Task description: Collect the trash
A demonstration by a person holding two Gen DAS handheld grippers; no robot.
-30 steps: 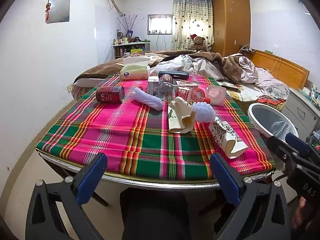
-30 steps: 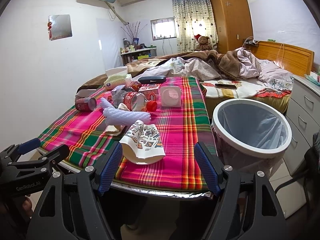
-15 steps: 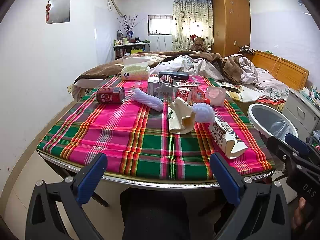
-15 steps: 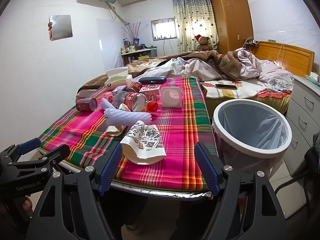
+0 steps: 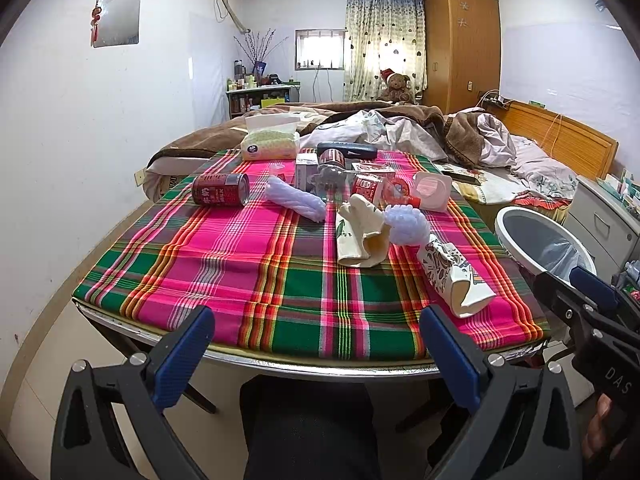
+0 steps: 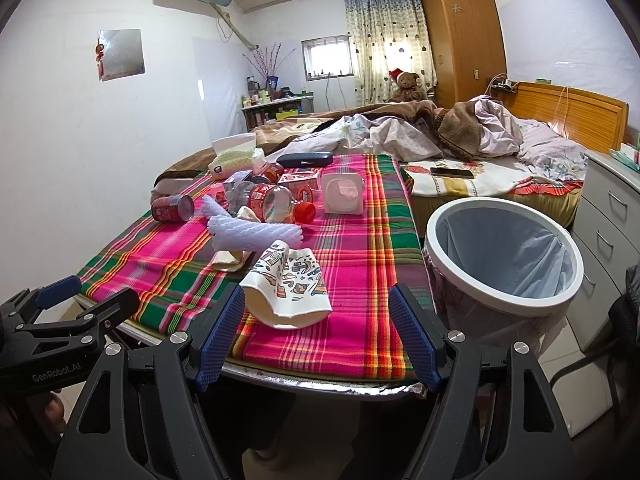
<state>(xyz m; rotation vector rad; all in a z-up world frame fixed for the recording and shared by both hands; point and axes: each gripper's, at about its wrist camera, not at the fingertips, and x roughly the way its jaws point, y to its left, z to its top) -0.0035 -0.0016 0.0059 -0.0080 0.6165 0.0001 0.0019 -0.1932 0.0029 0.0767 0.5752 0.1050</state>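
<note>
The left gripper (image 5: 316,356) is hovering off the tabletop's (image 5: 280,280) near edge, jaws spread wide and holding nothing. The right gripper (image 6: 316,336) is waiting likewise, jaws wide and empty, framing a crushed patterned paper cup (image 6: 286,288) lying at its twelve o'clock. The lined trash bin (image 6: 504,256) is standing at two o'clock, just beside the tabletop. Farther along the plaid cloth, a foam sleeve (image 6: 256,234) is resting on a second crumpled cup (image 5: 360,236). Beyond, a red can (image 5: 221,189), a plastic bottle (image 6: 280,204) and a white tub (image 6: 343,194) are lying, with a tissue pack (image 5: 271,144) at the far edge.
</note>
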